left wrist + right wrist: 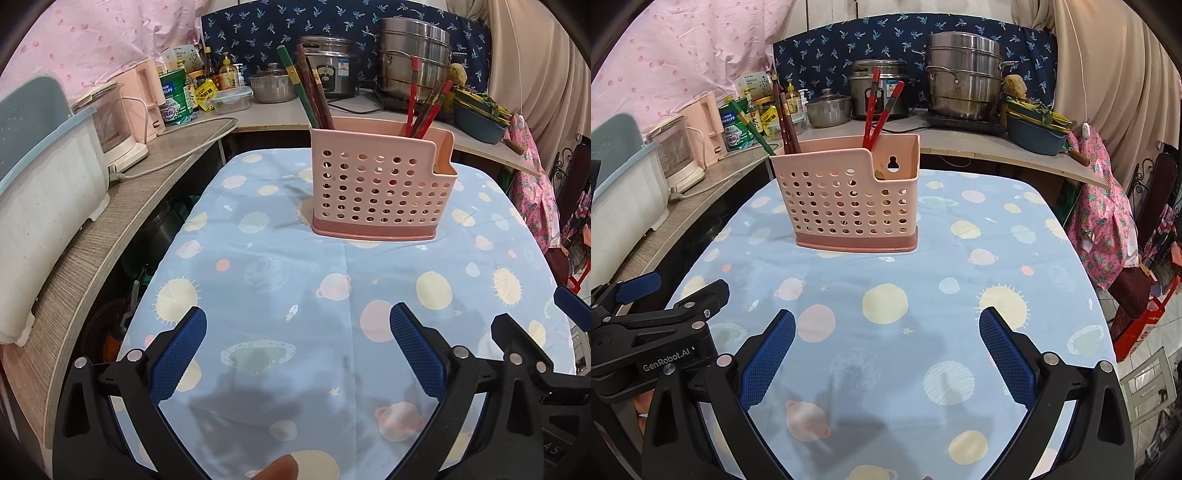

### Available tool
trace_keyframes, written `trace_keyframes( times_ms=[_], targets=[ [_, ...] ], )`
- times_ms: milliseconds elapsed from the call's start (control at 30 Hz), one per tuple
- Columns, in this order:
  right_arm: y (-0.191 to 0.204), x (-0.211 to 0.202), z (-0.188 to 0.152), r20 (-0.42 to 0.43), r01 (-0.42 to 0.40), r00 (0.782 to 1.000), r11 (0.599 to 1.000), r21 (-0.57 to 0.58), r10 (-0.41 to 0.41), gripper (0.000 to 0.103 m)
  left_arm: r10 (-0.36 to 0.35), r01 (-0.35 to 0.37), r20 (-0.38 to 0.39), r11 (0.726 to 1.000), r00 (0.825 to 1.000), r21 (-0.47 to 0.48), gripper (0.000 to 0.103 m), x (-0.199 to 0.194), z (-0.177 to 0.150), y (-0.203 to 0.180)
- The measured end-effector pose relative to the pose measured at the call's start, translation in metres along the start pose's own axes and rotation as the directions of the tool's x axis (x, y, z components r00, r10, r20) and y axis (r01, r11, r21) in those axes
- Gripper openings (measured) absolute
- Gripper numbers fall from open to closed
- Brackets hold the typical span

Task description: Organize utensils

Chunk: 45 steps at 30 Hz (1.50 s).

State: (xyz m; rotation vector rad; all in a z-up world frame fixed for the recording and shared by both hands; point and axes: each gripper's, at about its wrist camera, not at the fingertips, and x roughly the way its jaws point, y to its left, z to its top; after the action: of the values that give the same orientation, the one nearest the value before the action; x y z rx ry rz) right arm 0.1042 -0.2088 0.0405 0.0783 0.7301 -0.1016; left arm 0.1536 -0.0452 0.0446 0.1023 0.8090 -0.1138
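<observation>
Left tongs: black-framed tongs with blue textured pads (297, 350), spread wide apart, nothing between them, hovering low over the worktop.
Right tongs: matching black tongs with blue mesh pads (886, 350), likewise gaping and empty.
Spacing: the two sit side by side, close; each shows at the edge of the other's view.
Fingertip: a person's bare fingertip (282, 467) pokes in below the left tongs.
</observation>
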Motion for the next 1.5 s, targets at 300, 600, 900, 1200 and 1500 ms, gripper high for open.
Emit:
trace_keyframes(
  times_ms=[300,600,900,1200,1500],
  targets=[
    [0.0006,0.0029,-0.0016,-0.008,0.001,1.000,1.000,0.002,-0.001,0.096,0.011,-0.011,0.006,1.000,1.000,0.004,0.095,0.0010,0.0004,0.0010],
    [0.0005,0.0041,-0.0027,-0.010,0.002,1.000,1.000,0.001,-0.002,0.096,0.014,-0.014,0.004,1.000,1.000,0.001,0.095,0.0027,0.0000,0.0023],
    [0.0005,0.0044,-0.0027,-0.010,0.002,1.000,1.000,0.001,-0.002,0.096,0.022,-0.022,0.012,1.000,1.000,0.006,0.095,0.0021,-0.0001,0.0015],
    [0.0000,0.0061,-0.0038,-0.013,0.004,1.000,1.000,0.002,-0.004,0.096,0.019,-0.019,0.012,1.000,1.000,0.012,0.095,0.0031,0.0003,-0.0002],
    [-0.0009,0.0082,-0.0045,-0.015,0.005,1.000,1.000,0.004,-0.005,0.096,0.020,-0.020,0.009,1.000,1.000,0.020,0.095,0.0074,0.0014,-0.0023]
  ],
)
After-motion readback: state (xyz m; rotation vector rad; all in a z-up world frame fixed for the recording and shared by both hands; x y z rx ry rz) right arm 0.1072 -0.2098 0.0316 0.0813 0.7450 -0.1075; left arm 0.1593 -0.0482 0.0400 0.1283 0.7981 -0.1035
